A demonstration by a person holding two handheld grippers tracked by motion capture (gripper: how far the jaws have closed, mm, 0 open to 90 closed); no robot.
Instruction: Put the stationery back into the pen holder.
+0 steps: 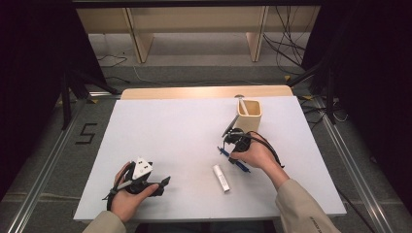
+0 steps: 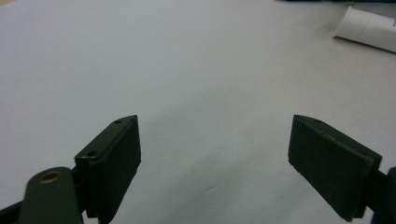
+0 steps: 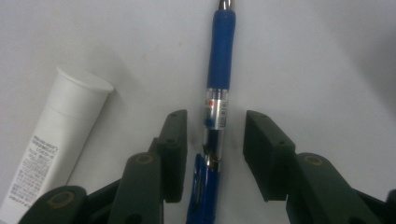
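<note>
A: What is laid out, starting with the biggest thing?

B: A white table is seen from above, with a strip of bare wood along its far edge. Near the far right part of it a light wooden cup is stood upright, and a pale stick is seen leaning inside it.

A: And nearer the person?

B: A white tube is laid flat on the table, towards the near edge, a little right of centre. Print is visible on its side in the right gripper view, though it is too small to be read. Just beside it, on the side towards the cup, a blue pen is laid flat — blue grip, clear middle section, blue clip end.

A: How is the right gripper placed?

B: The right gripper is held over the pen, between the tube and the cup. Its jaws are set on either side of the pen's clear middle section, and a gap is left on each side — the pen is straddled, not pinched.

A: And the left one?

B: The left gripper is held low near the near left part of the table, well apart from the pen. Its jaws are spread wide, with nothing but bare table between them. The cap end of the tube is caught at the upper right of the left gripper view.
</note>
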